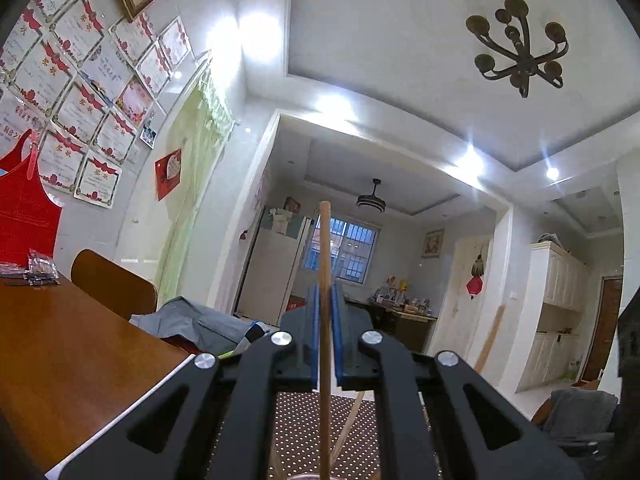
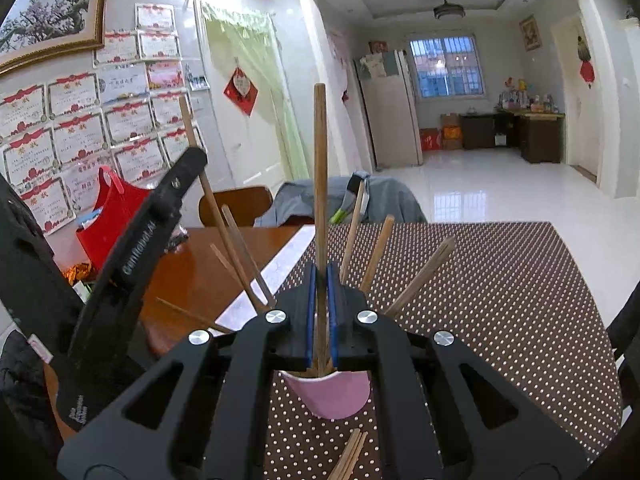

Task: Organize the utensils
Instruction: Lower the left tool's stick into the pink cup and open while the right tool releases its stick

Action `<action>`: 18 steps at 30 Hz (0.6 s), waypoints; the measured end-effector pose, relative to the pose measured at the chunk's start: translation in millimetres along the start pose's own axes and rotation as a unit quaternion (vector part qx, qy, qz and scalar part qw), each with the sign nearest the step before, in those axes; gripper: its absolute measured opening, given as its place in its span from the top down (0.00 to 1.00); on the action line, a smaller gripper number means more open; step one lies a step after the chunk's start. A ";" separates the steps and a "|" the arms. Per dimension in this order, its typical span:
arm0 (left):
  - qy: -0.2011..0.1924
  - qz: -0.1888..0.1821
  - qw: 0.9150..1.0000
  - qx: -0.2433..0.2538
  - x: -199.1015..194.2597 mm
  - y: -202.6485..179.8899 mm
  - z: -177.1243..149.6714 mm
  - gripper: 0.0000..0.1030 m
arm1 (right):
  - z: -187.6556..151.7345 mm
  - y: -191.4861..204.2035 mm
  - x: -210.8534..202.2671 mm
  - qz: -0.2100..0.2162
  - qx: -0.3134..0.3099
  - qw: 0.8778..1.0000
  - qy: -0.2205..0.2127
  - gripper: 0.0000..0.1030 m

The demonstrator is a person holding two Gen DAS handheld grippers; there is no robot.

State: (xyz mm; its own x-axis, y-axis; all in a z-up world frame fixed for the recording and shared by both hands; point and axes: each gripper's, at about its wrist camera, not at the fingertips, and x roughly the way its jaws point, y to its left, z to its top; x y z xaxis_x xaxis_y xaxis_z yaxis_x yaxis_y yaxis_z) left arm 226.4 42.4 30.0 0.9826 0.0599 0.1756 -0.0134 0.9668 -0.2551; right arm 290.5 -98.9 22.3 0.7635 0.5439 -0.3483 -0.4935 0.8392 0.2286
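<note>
**Filling the cup, loose chopsticks left**

Clamping a pale chopstick (image 1: 325, 300), the left gripper (image 1: 325, 320) is closed tight at lower centre. The right gripper (image 2: 319, 304) pinches a darker chopstick (image 2: 319, 176) above the pink cup (image 2: 332, 396), where several already stand. A few loose sticks (image 2: 350, 458) lie on the table (image 2: 500, 300) at the bottom edge.

Pale wooden chopstick (image 1: 325, 320), slim and straight, standing upright through the centre of the left wrist view, clamped between blue pads. Darker brown chopstick (image 2: 320, 184) upright at the centre of the right wrist view, likewise pinched, lower end reaching into a pink cup (image 2: 332, 394) on the dotted mat at lower centre. Several more chopsticks (image 2: 374, 258) fanning out of that cup, leaning left and right. Loose chopsticks (image 2: 350, 458) lying flat at the bottom edge.
</note>
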 end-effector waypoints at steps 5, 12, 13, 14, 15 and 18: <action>0.020 -0.002 1.000 0.003 5.3 -2.2 -4.6 0.94 | -2.6 -3.3 9.7 0.003 0.011 1.000 0.023 0.94; 0.048 -0.007 0.999 0.008 9.6 -5.5 -5.6 0.94 | -2.6 -6.4 7.2 -0.004 0.018 1.000 0.017 0.93; 0.047 -0.006 0.999 0.009 9.0 -5.8 -6.1 0.94 | -2.7 -6.2 7.5 -0.005 0.019 1.000 0.017 0.93; 0.045 -0.004 0.999 0.012 8.5 -6.2 -6.8 0.94 | -3.0 -6.7 8.0 -0.005 0.019 1.000 0.018 0.93; 0.043 -0.003 0.999 0.015 8.1 -6.6 -7.4 0.94 | -3.1 -7.3 8.4 -0.006 0.020 1.000 0.019 0.93; 0.049 -0.002 0.999 0.021 9.9 -7.8 -9.6 0.94 | -2.4 -7.1 9.6 -0.007 0.021 1.000 0.020 0.93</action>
State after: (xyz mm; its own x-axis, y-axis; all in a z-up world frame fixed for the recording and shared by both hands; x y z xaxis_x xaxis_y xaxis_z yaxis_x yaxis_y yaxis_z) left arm 237.9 33.0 24.6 0.9961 0.0337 0.0818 -0.0155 0.9767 -0.2140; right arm 300.4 -99.6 15.1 0.7528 0.5322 -0.3874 -0.4637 0.8465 0.2616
